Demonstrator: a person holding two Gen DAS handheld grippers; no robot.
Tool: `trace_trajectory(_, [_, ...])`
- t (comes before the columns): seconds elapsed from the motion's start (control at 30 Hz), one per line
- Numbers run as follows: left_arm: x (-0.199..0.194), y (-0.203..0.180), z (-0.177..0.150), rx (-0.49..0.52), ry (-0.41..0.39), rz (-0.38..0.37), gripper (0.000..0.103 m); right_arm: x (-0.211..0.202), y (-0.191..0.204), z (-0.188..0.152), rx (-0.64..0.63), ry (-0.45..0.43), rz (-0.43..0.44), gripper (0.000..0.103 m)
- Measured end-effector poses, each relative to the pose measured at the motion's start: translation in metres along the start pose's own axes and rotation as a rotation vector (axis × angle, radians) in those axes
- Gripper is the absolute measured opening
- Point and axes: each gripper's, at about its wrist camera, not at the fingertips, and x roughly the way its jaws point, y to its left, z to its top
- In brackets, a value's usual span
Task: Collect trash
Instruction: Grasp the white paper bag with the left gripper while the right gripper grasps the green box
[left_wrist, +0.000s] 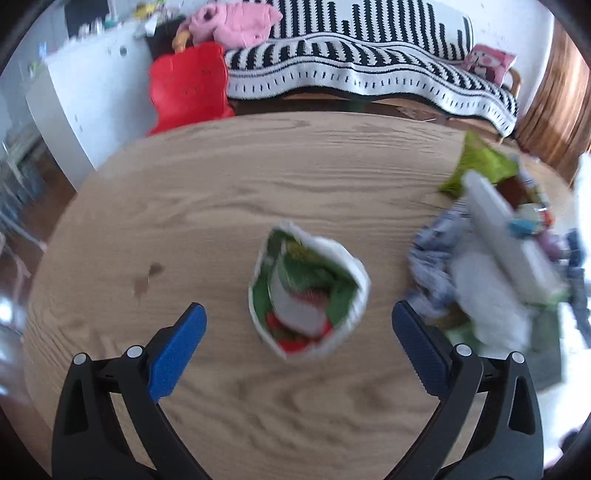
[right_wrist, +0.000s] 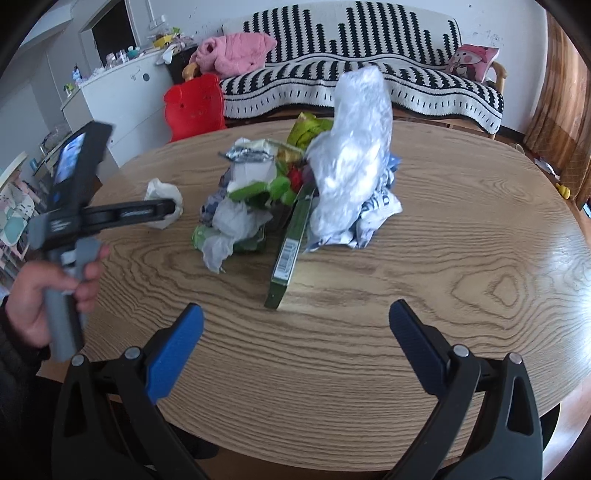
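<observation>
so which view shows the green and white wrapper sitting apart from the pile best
The left wrist view: the wrapper lies centred between the open left gripper, its print visible though blurred. The right wrist view shows only a white crumpled edge, partly behind that gripper.

Green-white-red wrapper (left_wrist: 308, 295); tan woodgrain table (left_wrist: 221, 192); black-white striped sofa cover (right_wrist: 362, 74).

Beyond the tongs, past the far edge of the wooden table (right_wrist: 406, 295): a sofa under a black-and-white striped blanket (right_wrist: 369, 81), a pink garment (right_wrist: 236, 51) at its left end, a pink cushion (right_wrist: 474, 61) at its right; far left, a red plastic chair (right_wrist: 194, 107) beside a white cabinet (right_wrist: 122, 103)
</observation>
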Motion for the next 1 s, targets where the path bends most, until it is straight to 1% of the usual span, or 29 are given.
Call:
trace_trajectory(0.13, [0.020, -0.001, 0.003, -0.026, 0.064, -0.029, 0.098, 0.007, 0.004, 0.002, -0.003, 0.010, 0.019, 0.097])
trace_trajectory(0.17, [0.023, -0.001, 0.004, -0.027, 0.070, -0.031, 0.098, 0.009, 0.005, 0.004, -0.005, 0.012, 0.017, 0.097])
trace_trajectory(0.23, [0.026, -0.007, 0.004, -0.009, 0.054, -0.020, 0.098, 0.015, 0.008, 0.010, -0.003, 0.016, 0.021, 0.094])
trace_trajectory(0.27, [0.027, -0.010, 0.005, 0.005, 0.045, -0.012, 0.094, 0.018, 0.009, 0.013, -0.002, 0.023, 0.024, 0.092])
trace_trajectory(0.3, [0.027, -0.013, 0.006, 0.018, 0.038, -0.008, 0.086, 0.020, 0.010, 0.016, -0.001, 0.026, 0.027, 0.090])
trace_trajectory(0.33, [0.027, -0.017, 0.006, 0.039, 0.034, -0.012, 0.081, 0.023, 0.010, 0.020, 0.003, 0.029, 0.027, 0.089])
trace_trajectory(0.37, [0.028, -0.020, 0.005, 0.056, 0.039, -0.020, 0.070, 0.026, 0.010, 0.022, 0.007, 0.030, 0.027, 0.086])
trace_trajectory(0.4, [0.027, -0.020, 0.004, 0.061, 0.029, -0.036, 0.068, 0.030, 0.011, 0.025, 0.016, 0.036, 0.034, 0.082])
trace_trajectory(0.43, [0.025, -0.021, 0.003, 0.066, 0.026, -0.029, 0.068, 0.034, 0.010, 0.028, 0.024, 0.041, 0.042, 0.080])
trace_trajectory(0.5, [0.021, -0.021, 0.003, 0.072, 0.022, -0.009, 0.064, 0.045, 0.011, 0.035, 0.045, 0.059, 0.046, 0.068])
trace_trajectory(0.53, [0.018, -0.020, 0.002, 0.071, 0.019, -0.001, 0.064, 0.048, 0.010, 0.037, 0.049, 0.065, 0.044, 0.065])
trace_trajectory(0.6, [0.009, -0.018, 0.001, 0.068, 0.017, 0.016, 0.062, 0.054, 0.008, 0.039, 0.064, 0.056, 0.036, 0.054])
trace_trajectory(0.63, [0.001, -0.016, 0.001, 0.061, 0.011, 0.027, 0.062, 0.057, 0.005, 0.038, 0.076, 0.055, 0.039, 0.052])
trace_trajectory(0.67, [-0.009, -0.014, 0.000, 0.049, 0.001, 0.030, 0.062, 0.059, 0.003, 0.037, 0.088, 0.057, 0.048, 0.047])
trace_trajectory(0.7, [-0.015, -0.013, -0.001, 0.043, -0.005, 0.030, 0.062, 0.062, 0.001, 0.036, 0.096, 0.065, 0.051, 0.041])
trace_trajectory(0.73, [-0.024, -0.011, -0.003, 0.033, -0.013, 0.026, 0.062, 0.065, 0.000, 0.036, 0.099, 0.069, 0.048, 0.037])
trace_trajectory(0.77, [-0.034, -0.010, -0.005, 0.016, -0.023, 0.011, 0.062, 0.069, -0.001, 0.036, 0.105, 0.073, 0.060, 0.031])
trace_trajectory(0.8, [-0.045, -0.010, -0.007, -0.003, -0.036, -0.012, 0.062, 0.072, -0.001, 0.036, 0.107, 0.077, 0.080, 0.020])
trace_trajectory(0.83, [-0.052, -0.011, -0.008, -0.010, -0.047, -0.026, 0.062, 0.074, -0.002, 0.035, 0.107, 0.083, 0.095, 0.014])
trace_trajectory(0.93, [-0.075, -0.021, -0.009, -0.008, -0.112, -0.048, 0.062, 0.065, 0.004, 0.029, 0.072, 0.056, 0.111, 0.012])
trace_trajectory(1.0, [-0.089, -0.029, -0.011, 0.012, -0.163, -0.059, 0.062, 0.047, 0.011, 0.025, 0.023, 0.025, 0.113, 0.012])
